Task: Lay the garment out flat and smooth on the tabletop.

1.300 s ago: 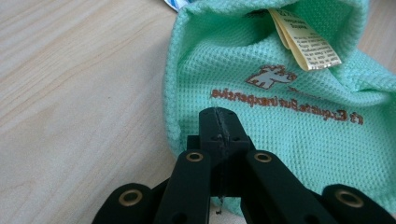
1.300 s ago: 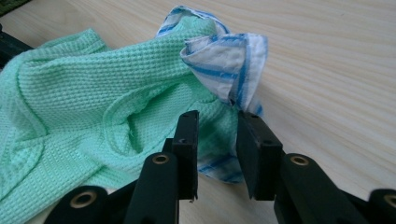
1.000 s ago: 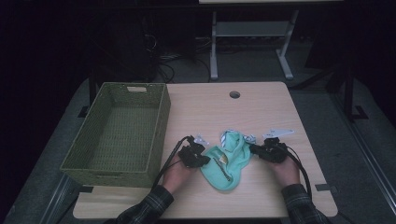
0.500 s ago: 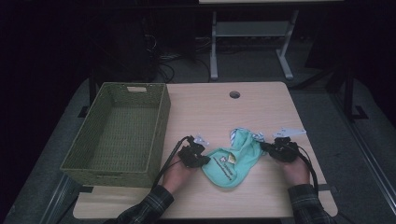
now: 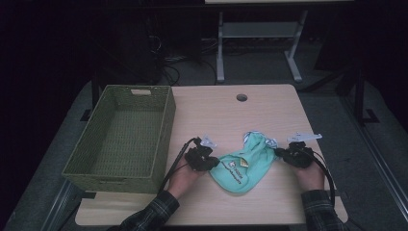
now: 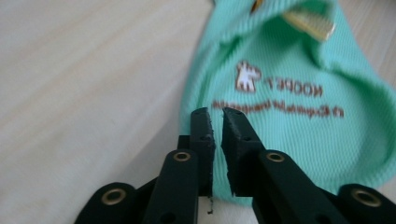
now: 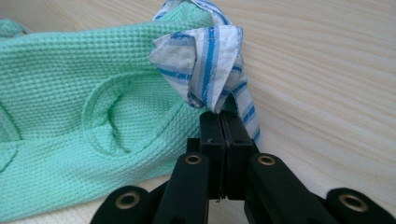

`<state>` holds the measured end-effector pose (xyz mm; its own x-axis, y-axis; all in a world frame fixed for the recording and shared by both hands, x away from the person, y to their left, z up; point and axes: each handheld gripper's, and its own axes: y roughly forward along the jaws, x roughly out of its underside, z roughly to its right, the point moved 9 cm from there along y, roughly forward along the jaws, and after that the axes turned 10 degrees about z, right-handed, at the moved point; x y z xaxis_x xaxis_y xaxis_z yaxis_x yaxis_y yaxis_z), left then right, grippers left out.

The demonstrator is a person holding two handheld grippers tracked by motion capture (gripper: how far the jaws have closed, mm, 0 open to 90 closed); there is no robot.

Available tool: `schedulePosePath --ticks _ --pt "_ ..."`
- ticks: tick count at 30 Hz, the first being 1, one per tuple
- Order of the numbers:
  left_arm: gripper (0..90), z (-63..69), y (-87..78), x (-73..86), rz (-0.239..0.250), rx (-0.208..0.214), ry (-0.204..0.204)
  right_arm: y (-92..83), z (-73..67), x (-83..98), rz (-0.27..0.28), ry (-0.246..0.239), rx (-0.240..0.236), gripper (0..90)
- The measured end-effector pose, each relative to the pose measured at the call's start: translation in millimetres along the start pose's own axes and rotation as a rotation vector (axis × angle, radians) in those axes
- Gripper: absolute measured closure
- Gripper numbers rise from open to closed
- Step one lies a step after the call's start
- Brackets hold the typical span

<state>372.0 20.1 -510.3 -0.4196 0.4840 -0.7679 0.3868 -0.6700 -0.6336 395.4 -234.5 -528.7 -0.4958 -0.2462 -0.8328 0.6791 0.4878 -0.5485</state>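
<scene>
A mint-green small garment [image 5: 243, 167] with a printed logo lies spread on the wooden table [image 5: 216, 115]. Its blue-striped white collar [image 7: 205, 60] is at the right end. My left gripper [image 5: 214, 163] sits at the garment's left edge; in the left gripper view its jaws [image 6: 219, 119] are closed to a thin slit on the green hem [image 6: 299, 121]. My right gripper [image 5: 280, 153] is at the garment's right end. In the right gripper view it [image 7: 219, 119] is shut on the striped collar, with green knit [image 7: 70, 93] to the left.
A green woven basket [image 5: 167, 125] stands empty on the left of the table, close to my left hand. A round cable hole [image 5: 241, 97] is at the far middle. Bare table lies beyond the garment, and a metal stand [image 5: 220, 48] sits on the floor behind.
My right gripper has moved to the right with the collar, drawing the bunched garment out flatter and wider. The left gripper has stayed at the left edge.
</scene>
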Motion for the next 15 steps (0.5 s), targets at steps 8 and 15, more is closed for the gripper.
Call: schedulePosePath --ticks 8,15 --pt "70.7 -4.8 18.6 -15.2 0.022 0.016 0.029 -0.1 -1.5 -1.9 0.011 0.001 -0.008 88.3" --pt "82.8 -6.8 35.1 -11.9 -0.013 0.033 0.041 0.4 -3.8 -3.5 0.018 0.002 -0.014 88.2"
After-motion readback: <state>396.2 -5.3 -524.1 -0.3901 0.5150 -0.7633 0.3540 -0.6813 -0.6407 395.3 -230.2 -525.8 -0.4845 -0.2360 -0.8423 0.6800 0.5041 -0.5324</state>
